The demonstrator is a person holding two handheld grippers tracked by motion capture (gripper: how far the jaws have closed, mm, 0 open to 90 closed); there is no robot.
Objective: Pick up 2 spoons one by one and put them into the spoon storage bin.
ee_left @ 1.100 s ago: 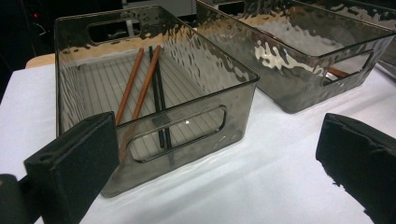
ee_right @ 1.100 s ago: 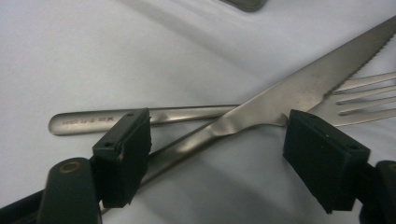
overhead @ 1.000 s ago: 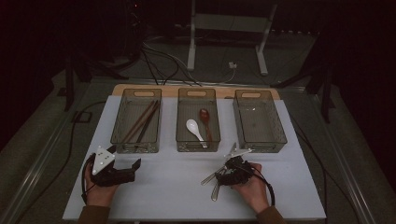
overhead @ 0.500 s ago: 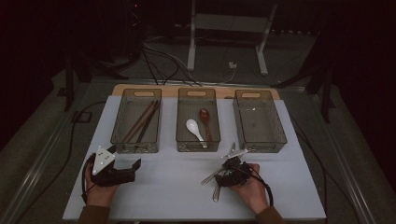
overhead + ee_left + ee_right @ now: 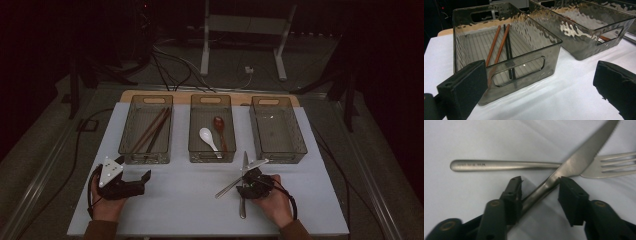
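Note:
A steel knife [image 5: 584, 152] lies across a steel fork [image 5: 506, 165] on the white table top. My right gripper [image 5: 540, 181] straddles the knife's handle, and its jaws have just been closing. A gap still shows beside the handle, so the jaws stand open around it. From above, the right gripper [image 5: 250, 184] sits over the crossing of the knife [image 5: 244, 162] and the fork [image 5: 225, 191]. My left gripper [image 5: 143, 177] rests open at the near left with nothing between its pads. In its own view, the left gripper [image 5: 539, 73] faces the bin of chopsticks [image 5: 499, 42].
Three smoked-plastic bins stand in a row at the back. The left bin [image 5: 125, 147] holds chopsticks [image 5: 150, 131]. A white spoon [image 5: 207, 136] and a brown spoon [image 5: 220, 126] lie in the middle bin [image 5: 192, 150]. The right bin [image 5: 300, 145] has nothing visible inside.
The right hand has shifted only slightly over the crossed knife and fork. The left hand and its gripper have stayed where they were.

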